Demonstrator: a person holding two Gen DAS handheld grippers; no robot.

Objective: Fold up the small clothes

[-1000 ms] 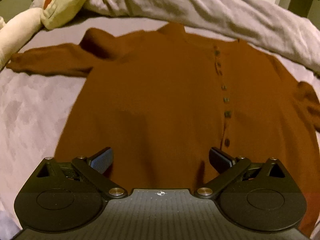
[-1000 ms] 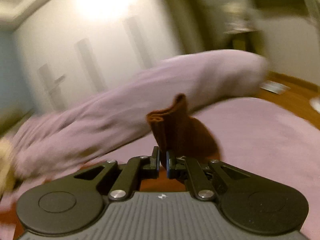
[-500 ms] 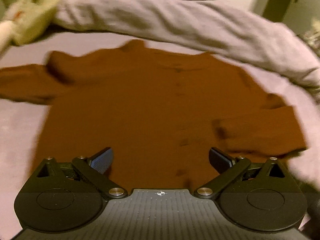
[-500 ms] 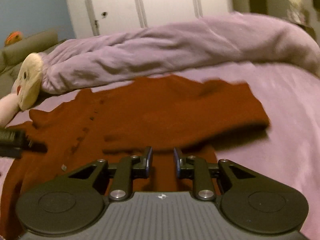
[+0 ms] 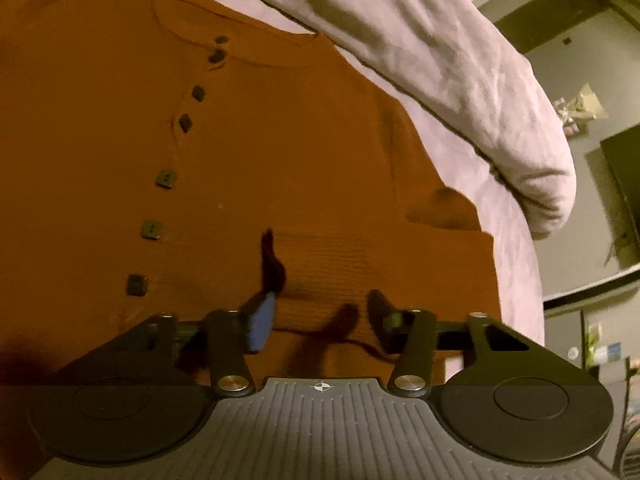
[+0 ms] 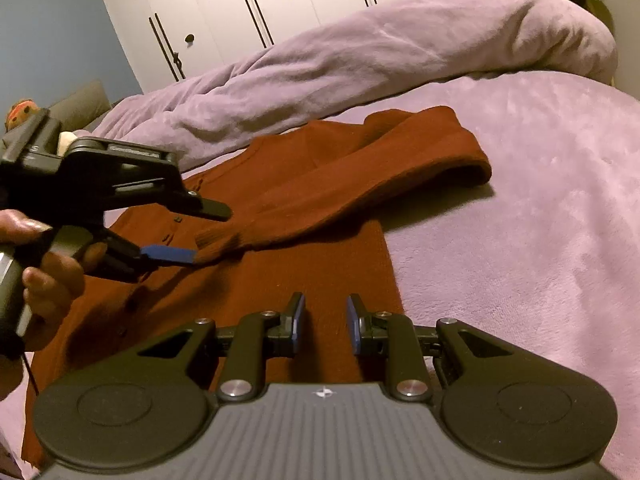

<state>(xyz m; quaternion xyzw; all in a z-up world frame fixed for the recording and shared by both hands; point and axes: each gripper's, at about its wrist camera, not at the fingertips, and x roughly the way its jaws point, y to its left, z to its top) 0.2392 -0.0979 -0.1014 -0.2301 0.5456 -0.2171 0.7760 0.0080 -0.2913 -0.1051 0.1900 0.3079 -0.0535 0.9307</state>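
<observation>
Cuff [image 6: 218, 242] of the folded-over sleeve [image 6: 360, 184] lies directly ahead of the left gripper [image 6: 208, 232], jaws spread around it, lower blue pad touching the ribbing. Sleeve's long axis runs across the rust-brown button-front cardigan [image 5: 248, 152], spread flat on the purple bedsheet [image 6: 520, 220]. Right gripper [image 6: 322, 322] is held part-open, empty, near the hem side; left is judged nearer for the cuff pinch.

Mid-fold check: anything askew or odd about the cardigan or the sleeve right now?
Nothing damaged. The folded sleeve lies slanted across the brown cardigan, and its bend humps up off the bed instead of lying flat. The left hand-held gripper is open at the cuff; the right hand-held gripper is open and empty.
</observation>
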